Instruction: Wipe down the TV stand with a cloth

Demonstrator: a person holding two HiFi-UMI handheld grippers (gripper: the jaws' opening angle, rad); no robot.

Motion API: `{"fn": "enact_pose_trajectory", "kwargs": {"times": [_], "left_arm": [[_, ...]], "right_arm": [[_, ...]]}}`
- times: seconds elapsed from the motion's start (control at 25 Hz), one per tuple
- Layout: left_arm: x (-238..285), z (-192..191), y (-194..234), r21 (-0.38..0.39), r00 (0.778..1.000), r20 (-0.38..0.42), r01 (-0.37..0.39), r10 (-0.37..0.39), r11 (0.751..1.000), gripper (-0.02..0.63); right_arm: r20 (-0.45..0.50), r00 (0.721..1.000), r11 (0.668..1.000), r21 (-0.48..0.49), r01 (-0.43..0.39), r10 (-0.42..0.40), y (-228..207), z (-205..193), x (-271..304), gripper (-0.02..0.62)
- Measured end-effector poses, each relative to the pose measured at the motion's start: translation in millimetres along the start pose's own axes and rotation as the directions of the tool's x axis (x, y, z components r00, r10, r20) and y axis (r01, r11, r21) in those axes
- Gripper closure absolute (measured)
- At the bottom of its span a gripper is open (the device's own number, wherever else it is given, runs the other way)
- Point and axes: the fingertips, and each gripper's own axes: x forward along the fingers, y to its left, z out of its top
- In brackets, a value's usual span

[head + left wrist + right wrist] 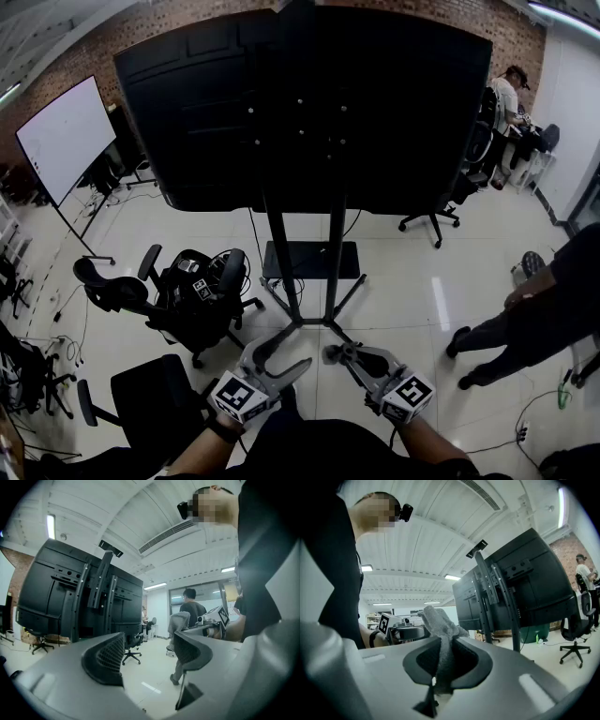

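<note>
The TV stand rises straight ahead: two black poles on a splayed floor base, a small dark shelf, and a big black screen seen from behind. My right gripper is low in front of the base, shut on a grey cloth that sticks up between its jaws. The right gripper view has the stand to its right. My left gripper is held beside the right one, open and empty. Through the left gripper, the stand appears at left and the cloth at centre right.
Black office chairs crowd the floor to the left of the stand, and another is near my left arm. A whiteboard stands far left. One person walks at right; another sits at the back right.
</note>
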Motion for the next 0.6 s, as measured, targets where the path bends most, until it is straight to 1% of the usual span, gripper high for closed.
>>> {"fn": "enact_pose_trajectory", "kwargs": {"times": [0.16,0.28,0.36,0.44,0.52,0.6], "left_arm": [[12.4,7.4,29.4,0.012,1.0,0.007,0.021,-0.021,1.0,0.255],[20.8,7.3,55.8,0.013,0.999,0.022,0.029,-0.029,0.999,0.255],[27.6,16.8,75.7,0.009,0.999,0.025,0.035,-0.036,0.999,0.255],[34.4,31.0,96.7,0.011,0.999,0.03,0.042,-0.042,0.999,0.255],[39.4,39.7,118.6,0.023,0.997,0.046,0.061,-0.062,0.998,0.255],[42.4,41.1,140.8,0.029,0.995,0.055,0.086,-0.088,0.996,0.255]], "right_arm": [[-0.008,1.0,0.999,-0.033,0.004,-0.004,-15.4,2.0,29.1,0.561],[0.011,1.0,0.999,-0.04,0.03,-0.029,-31.3,10.8,48.2,0.561],[0.001,0.999,0.997,-0.059,0.054,-0.054,-43.7,16.1,62.0,0.561],[0.012,0.998,0.995,-0.079,0.059,-0.058,-51.0,29.1,80.8,0.561],[0.033,0.997,0.994,-0.092,0.067,-0.064,-59.3,40.3,101.9,0.561],[0.032,0.995,0.99,-0.102,0.096,-0.093,-72.4,40.7,122.3,0.561]]}}
